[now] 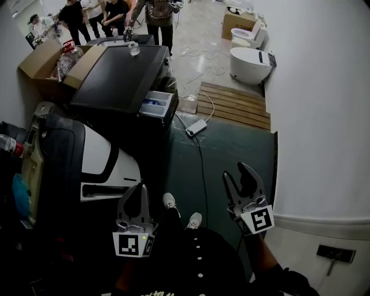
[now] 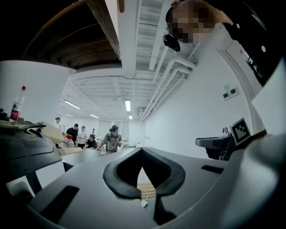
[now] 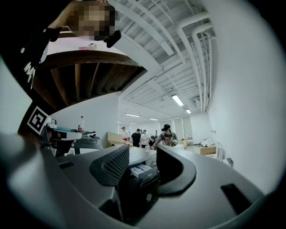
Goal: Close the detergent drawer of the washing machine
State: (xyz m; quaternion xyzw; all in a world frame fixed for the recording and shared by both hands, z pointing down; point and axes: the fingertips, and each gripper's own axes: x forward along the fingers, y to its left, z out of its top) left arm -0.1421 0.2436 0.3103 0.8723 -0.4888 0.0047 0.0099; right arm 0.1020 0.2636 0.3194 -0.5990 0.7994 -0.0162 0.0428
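The washing machine point(image 1: 121, 75) has a dark flat top and stands at the upper left of the head view. Its detergent drawer point(image 1: 157, 104) sticks out of the front right corner, with pale blue and white compartments showing. In the right gripper view the drawer point(image 3: 142, 170) sits straight ahead between the jaws, still some way off. My right gripper point(image 1: 239, 180) point(image 3: 143, 151) is open and empty, over the green floor. My left gripper point(image 1: 137, 195) point(image 2: 142, 151) hangs at the lower left with its tips together, nothing in it.
A plastic bottle point(image 1: 134, 49) stands on the machine's top. An open cardboard box point(image 1: 43, 58) is beside it, and several people point(image 1: 115, 14) stand behind. A black and white appliance point(image 1: 75, 156) is at my left. A power strip point(image 1: 196, 127), a wooden pallet point(image 1: 234, 104) and toilets point(image 1: 250, 63) lie to the right.
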